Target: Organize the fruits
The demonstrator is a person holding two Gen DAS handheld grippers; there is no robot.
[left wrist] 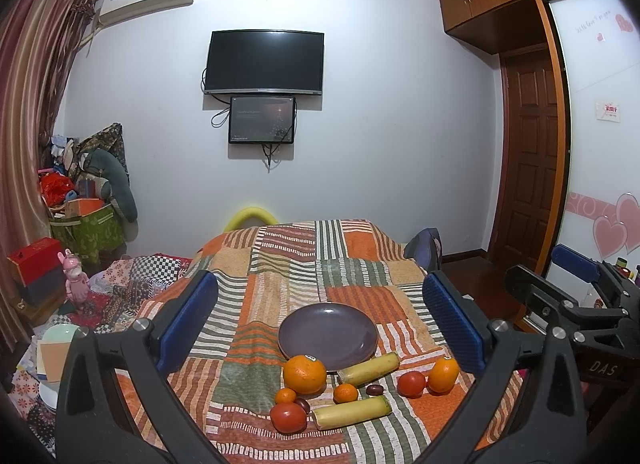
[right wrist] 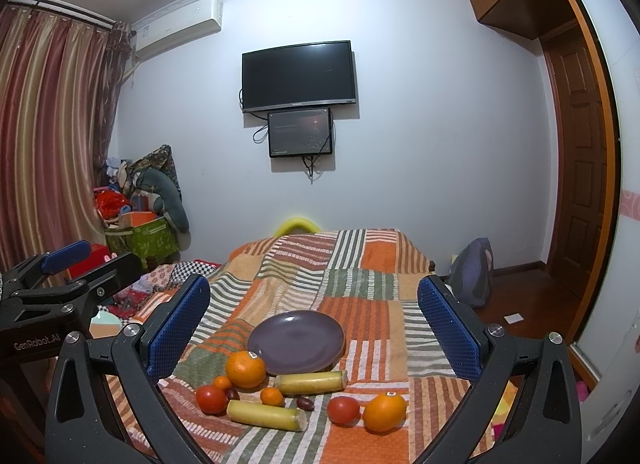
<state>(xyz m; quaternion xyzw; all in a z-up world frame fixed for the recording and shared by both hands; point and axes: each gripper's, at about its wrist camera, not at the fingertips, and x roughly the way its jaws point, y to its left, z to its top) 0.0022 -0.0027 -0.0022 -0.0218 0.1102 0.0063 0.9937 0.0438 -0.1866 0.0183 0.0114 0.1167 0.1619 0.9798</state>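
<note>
Here, both grippers hover with jaws wide apart over the patchwork striped tabletop cloth (left wrist: 280, 264): left gripper (left wrist: 320, 328), right gripper (right wrist: 314, 328). From left, a red tomato (right wrist: 211, 399), large orange (right wrist: 245, 368), two pale yellow cut stalks (right wrist: 266, 415), and another tomato beside an orange (right wrist: 384, 412) lie before the empty round purple plate (right wrist: 296, 342).

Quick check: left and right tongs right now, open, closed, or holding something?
Left tongs: open, holding nothing, above the fruit.
Right tongs: open, holding nothing, above the fruit.
</note>
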